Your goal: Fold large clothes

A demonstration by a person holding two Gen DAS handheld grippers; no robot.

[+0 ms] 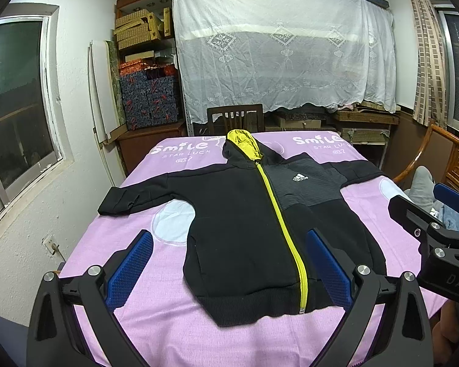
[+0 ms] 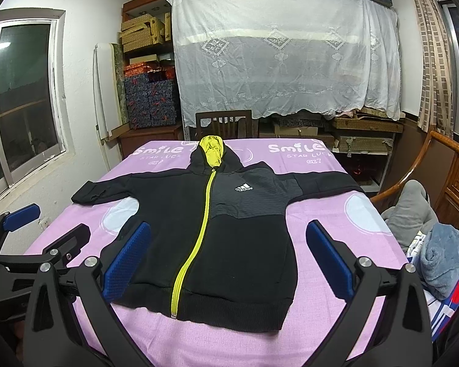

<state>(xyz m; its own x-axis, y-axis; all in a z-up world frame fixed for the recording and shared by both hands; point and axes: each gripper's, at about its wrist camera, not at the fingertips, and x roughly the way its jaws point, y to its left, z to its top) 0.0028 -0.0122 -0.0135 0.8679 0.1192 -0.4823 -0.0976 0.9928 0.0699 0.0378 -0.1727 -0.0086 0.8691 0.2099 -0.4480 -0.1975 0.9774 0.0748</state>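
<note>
**Both tongs held wide above a hoodie spread on a table**

Nearest, the left gripper (image 1: 229, 270) hangs over the hoodie's hem with its blue pads spread wide and nothing between them. The right gripper (image 2: 228, 264) is likewise wide and empty, its pads flanking the hoodie's lower body. The black hoodie (image 2: 229, 232) lies flat, front up, on the pink cloth (image 2: 330, 244), zip (image 2: 195, 244) closed, both sleeves out sideways. Beyond its yellow-lined hood (image 2: 211, 151) stands a wooden chair (image 2: 223, 124); behind that hangs a white lace sheet (image 2: 284, 49).
</note>
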